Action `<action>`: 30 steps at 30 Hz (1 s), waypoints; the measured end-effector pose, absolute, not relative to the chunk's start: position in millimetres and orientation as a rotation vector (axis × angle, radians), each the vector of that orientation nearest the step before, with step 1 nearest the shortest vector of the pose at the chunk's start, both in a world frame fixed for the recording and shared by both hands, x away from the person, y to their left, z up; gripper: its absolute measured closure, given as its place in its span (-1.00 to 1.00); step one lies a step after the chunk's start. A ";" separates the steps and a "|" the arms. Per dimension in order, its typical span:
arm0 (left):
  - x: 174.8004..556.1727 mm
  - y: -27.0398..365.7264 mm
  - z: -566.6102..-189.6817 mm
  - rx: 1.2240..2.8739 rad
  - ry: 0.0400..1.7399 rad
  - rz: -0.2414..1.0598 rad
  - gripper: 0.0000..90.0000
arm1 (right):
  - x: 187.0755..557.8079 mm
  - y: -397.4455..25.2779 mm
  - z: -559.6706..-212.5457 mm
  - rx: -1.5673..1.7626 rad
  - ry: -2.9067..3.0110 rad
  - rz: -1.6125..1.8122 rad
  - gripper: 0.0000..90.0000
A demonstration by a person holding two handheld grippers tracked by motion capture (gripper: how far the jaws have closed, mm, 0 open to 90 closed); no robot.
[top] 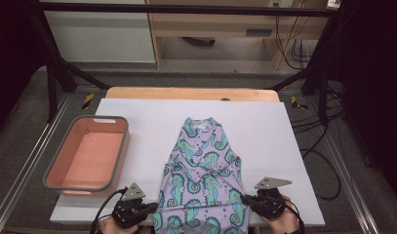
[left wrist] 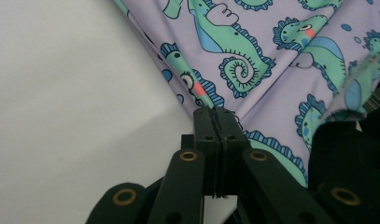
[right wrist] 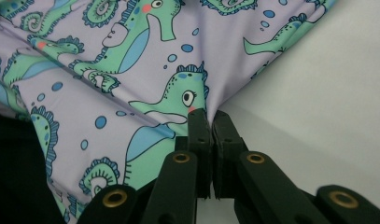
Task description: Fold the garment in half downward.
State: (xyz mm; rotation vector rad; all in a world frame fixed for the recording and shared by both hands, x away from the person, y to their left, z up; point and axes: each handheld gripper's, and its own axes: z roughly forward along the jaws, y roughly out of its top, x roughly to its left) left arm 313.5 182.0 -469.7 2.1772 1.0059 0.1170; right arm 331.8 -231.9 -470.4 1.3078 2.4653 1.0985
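Observation:
A lilac garment (top: 202,170) printed with green seahorses lies lengthwise on the white table (top: 264,131), neck end away from me, its near end hanging over the front edge. My left gripper (top: 154,206) is shut on the garment's left edge (left wrist: 201,95) near the front of the table. My right gripper (top: 244,199) is shut on the garment's right edge (right wrist: 197,93) at about the same depth. In the left gripper view the gripper (left wrist: 217,112) pinches the fabric's hem; in the right gripper view the gripper (right wrist: 209,113) clamps a fold of cloth.
A salmon-pink bin with a grey rim (top: 78,185) stands on the left of the table, nothing inside it. Dark frame legs (top: 52,87) and cables (top: 327,117) flank the table; cabinets (top: 103,34) stand behind it.

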 end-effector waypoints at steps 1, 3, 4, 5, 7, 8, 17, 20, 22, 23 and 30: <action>312.2 181.7 -469.4 2.177 1.001 0.123 0.97 | 329.2 -232.2 -471.0 1.307 2.479 1.091 0.96; 313.3 181.2 -468.4 2.180 0.983 0.139 0.96 | 327.7 -232.5 -471.9 1.298 2.486 1.100 0.93; 315.7 181.4 -467.7 2.182 0.978 0.144 0.94 | 328.3 -232.0 -471.9 1.305 2.490 1.112 0.85; 318.5 181.6 -466.8 2.184 0.980 0.167 0.87 | 330.1 -231.9 -472.4 1.280 2.477 1.120 0.68; 326.1 182.7 -464.3 2.168 0.979 0.192 0.56 | 333.9 -231.3 -472.0 1.264 2.455 1.150 0.44; 331.8 183.3 -462.3 2.149 0.976 0.204 0.43 | 335.9 -231.1 -472.1 1.252 2.444 1.182 0.23; 369.6 176.8 -446.6 2.070 0.916 0.257 -0.52 | 364.6 -229.2 -468.1 1.178 2.349 1.272 -0.60; 380.4 171.9 -443.8 2.068 0.913 0.257 -0.72 | 376.4 -228.8 -466.2 1.169 2.350 1.280 -0.72; 386.2 169.1 -442.9 2.065 0.905 0.249 -0.76 | 383.3 -229.2 -465.0 1.164 2.345 1.270 -0.79; 389.7 167.6 -442.7 2.065 0.906 0.245 -0.79 | 385.8 -229.0 -464.3 1.174 2.337 1.276 -0.81; 416.2 158.4 -444.4 2.077 0.929 0.235 -0.83 | 400.4 -233.5 -462.5 1.195 2.293 1.281 -0.87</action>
